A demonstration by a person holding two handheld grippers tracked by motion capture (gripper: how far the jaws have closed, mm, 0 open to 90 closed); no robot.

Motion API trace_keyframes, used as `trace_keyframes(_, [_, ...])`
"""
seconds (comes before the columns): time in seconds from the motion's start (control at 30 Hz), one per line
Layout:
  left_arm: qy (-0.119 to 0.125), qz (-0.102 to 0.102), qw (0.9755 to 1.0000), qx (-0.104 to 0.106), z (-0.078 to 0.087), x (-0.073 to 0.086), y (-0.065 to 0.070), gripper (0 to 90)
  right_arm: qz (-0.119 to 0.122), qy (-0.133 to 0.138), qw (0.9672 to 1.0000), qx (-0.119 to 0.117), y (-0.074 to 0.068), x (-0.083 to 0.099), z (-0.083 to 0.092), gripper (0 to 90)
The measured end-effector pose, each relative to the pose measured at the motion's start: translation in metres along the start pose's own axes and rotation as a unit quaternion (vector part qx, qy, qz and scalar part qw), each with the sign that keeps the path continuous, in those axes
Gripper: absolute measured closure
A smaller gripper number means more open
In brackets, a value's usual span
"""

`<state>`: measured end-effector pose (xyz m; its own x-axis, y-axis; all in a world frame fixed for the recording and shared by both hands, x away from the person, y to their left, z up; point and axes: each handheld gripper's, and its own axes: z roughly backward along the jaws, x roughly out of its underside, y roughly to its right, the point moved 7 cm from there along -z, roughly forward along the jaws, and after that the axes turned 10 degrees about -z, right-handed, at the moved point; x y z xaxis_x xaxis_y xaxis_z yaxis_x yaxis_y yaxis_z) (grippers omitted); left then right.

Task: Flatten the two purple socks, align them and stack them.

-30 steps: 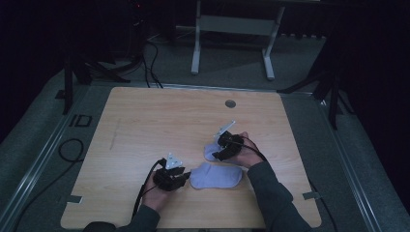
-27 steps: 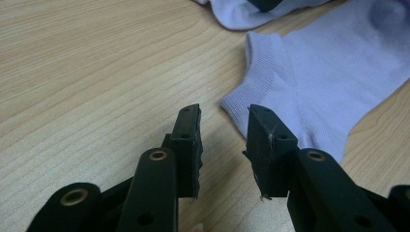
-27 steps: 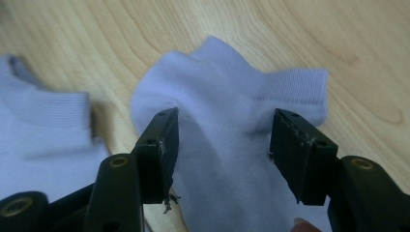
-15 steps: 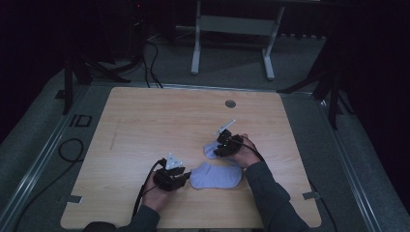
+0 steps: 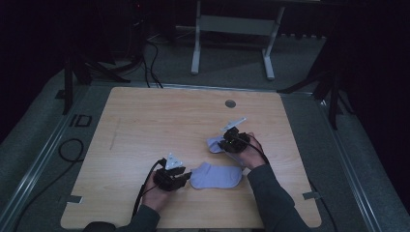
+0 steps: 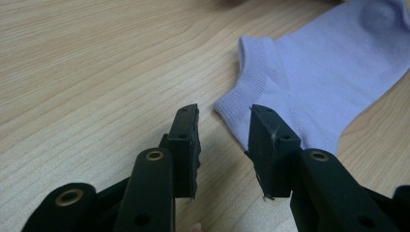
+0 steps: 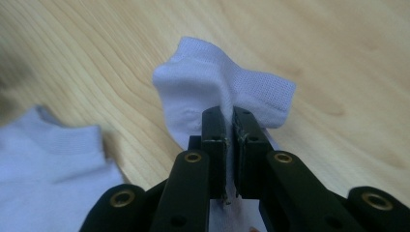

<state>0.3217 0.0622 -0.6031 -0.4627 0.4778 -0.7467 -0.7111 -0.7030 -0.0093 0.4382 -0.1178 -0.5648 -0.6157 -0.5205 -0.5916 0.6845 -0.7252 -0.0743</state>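
**Me:** Socks first. The far sock [image 5: 216, 144] lies toward three o'clock on the bench [image 5: 159, 125], and my right tongs [image 7: 230, 126] have just been closing on it. Their jaws now pinch a fold of the white knit, and the cloth bunches up around them. The near sock [image 5: 216, 176] lies flat at about five o'clock, just short of the front edge.

**Partner:** And your left?

**Me:** My left tongs [image 6: 223, 140] stand part open at the cuff of the near sock [image 6: 333, 72]. The corner of the ribbed band sits just ahead of the gap and nothing is clamped. In the high view they [image 5: 180, 177] sit just at nine o'clock of that sock.

**Partner:** So how far along?

**Me:** Early, I'd judge. One sock is gripped, the other is only lined up, and the two are apart and unpaired. I take it that gripping the second, bringing them together and folding or stacking are all left.

**Partner:** Any labels?

**Me:** None on the socks that I can read. Off the bench at nine o'clock, floor lettering [image 5: 80, 120] reads something like "ID".
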Motion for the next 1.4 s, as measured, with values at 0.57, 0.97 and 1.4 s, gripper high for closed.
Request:
trace_keyframes(0.57, [0.001,-0.016,0.9998,0.009,-0.003,-0.001,0.01,63.2,0.002,0.097,0.9952,-0.017,-0.012,-0.003,0.074,83.7])
trace_keyframes(0.97, [-0.002,-0.023,0.9995,0.021,-0.006,-0.001,0.017,64.2,0.039,0.111,0.993,-0.014,-0.031,0.006,0.097,82.3])
trace_keyframes(1.4, [-0.005,-0.024,0.9995,0.023,-0.008,0.0,0.018,64.4,0.06,0.139,0.9884,-0.006,-0.041,0.007,0.111,88.6])
